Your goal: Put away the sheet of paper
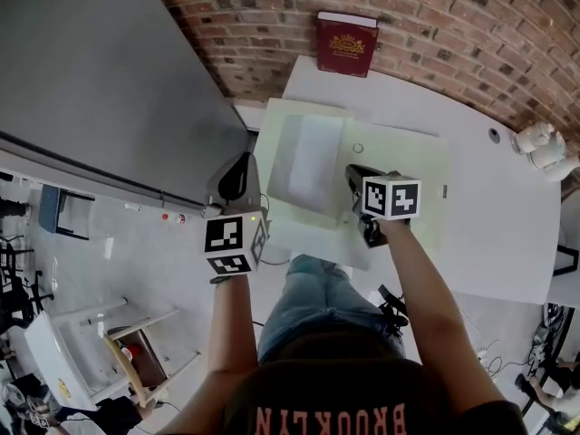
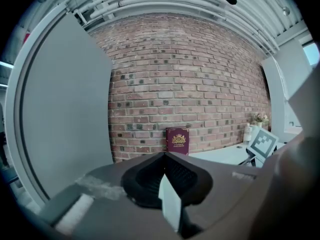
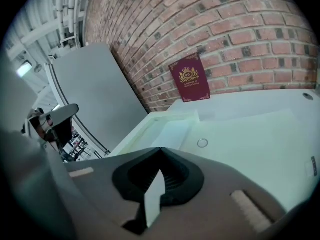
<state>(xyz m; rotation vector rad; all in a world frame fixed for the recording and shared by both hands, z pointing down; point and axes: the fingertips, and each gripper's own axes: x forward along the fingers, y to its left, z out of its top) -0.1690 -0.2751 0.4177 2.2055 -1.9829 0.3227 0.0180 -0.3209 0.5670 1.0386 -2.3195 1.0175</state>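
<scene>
Though beside sheet (image 1: 306,163), right fingers (image 1: 356,181) half-hidden.

Grey panel (image 1: 109,80) flanks the table (image 1: 494,234) at left; red book (image 1: 346,45) leans on brick wall (image 1: 435,12).

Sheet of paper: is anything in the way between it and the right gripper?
Nothing visible does. The sheet of paper lies uncovered on the pale green folder, beside the shut right gripper; only bare folder separates them.

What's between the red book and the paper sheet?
In the head view, only bare white table and the pale green folder's far edge lie between red book and sheet.
</scene>
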